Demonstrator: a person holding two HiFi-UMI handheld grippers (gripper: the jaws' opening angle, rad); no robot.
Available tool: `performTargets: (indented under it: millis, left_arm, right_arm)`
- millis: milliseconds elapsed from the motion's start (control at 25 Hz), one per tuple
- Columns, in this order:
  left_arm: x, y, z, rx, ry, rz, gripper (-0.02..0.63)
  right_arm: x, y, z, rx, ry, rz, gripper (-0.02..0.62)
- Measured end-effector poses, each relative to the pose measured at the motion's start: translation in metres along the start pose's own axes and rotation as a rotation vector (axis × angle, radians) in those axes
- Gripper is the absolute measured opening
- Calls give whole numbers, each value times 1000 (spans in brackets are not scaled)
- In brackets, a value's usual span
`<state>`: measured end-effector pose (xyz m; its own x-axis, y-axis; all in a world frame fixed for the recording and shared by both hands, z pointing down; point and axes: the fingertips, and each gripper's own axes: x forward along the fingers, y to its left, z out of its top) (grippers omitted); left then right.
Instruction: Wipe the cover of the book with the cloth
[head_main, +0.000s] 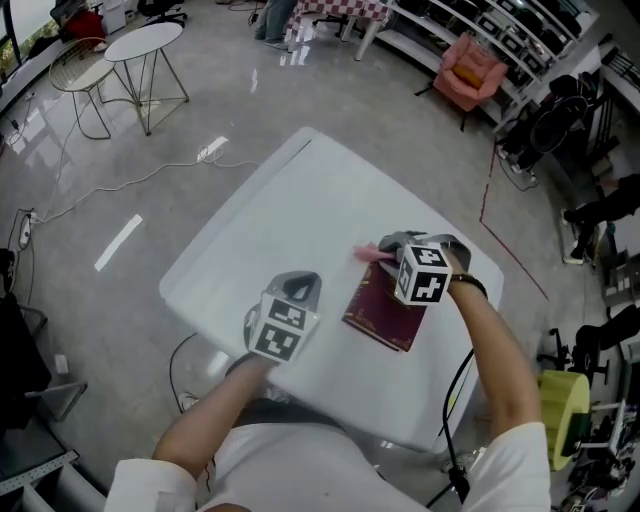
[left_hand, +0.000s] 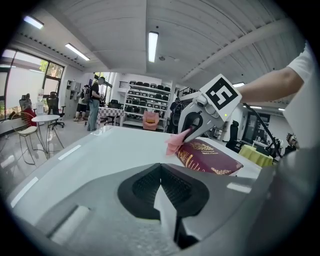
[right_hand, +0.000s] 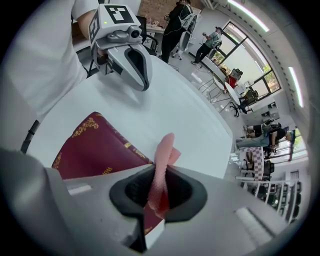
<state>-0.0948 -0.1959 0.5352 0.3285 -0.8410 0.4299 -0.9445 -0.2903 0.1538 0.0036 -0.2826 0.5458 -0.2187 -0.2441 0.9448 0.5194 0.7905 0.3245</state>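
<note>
Table (head_main: 300, 200): white, rounded corners; near edge cut off behind the person's body in the head view.

Book (head_main: 385, 315): dark red, flat on the table, at 4 o'clock from the table's middle; gold ornament and lettering on cover (left_hand: 207, 155), too small to read.

Book, hidden parts: far edge covered by the right gripper's marker cube (head_main: 423, 273) in the head view; near corner cut off behind the gripper body in the right gripper view (right_hand: 95, 145).

Cloth (head_main: 368, 253): pink, at the book's 11 o'clock corner; only a small tip visible from above, full shape not made out.

Cloth, contact: touching the book's far edge in the left gripper view (left_hand: 175, 142).

Right gripper (right_hand: 159, 185): jaws clamped on the cloth (right_hand: 162, 155), a strip standing up between them; placed over the book's far end (head_main: 388, 246).

Left gripper (left_hand: 161, 166): jaws closed together, nothing between them; at 9 o'clock from the book, apart from it (head_main: 298, 285).

Left gripper, contact with the table: cannot be told.
</note>
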Motion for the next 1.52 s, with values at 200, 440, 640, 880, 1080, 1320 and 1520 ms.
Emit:
performTargets:
  millis: [200,440,640,880,1080,1320,1520]
  left_arm:
    - [-5,-3,2,10,-7,-22,6]
    - [-16,-7,3,20,-13,-55,6]
    - [-29,-13,0,33,-18,-83,6]
    - [-43,-21,2,48,-25,-119,6]
    - [-50,-23,-3,64,-17,-145,6]
    - [-55,-43,16,85,-10,-177,6]
    - [-56,-62,36,113,-16,-204,6]
  right_arm:
    - [-5,16,14,-13,-3,10,40]
    - [-14,35,32,-7,-8,15,40]
    - [-21,56,50,7,-16,17,40]
    - [-30,81,71,17,-25,25,40]
    - [-31,99,89,46,-47,18,40]
    - [-61,104,93,227,-151,-68,40]
    - [-97,104,79,506,-288,-215,40]
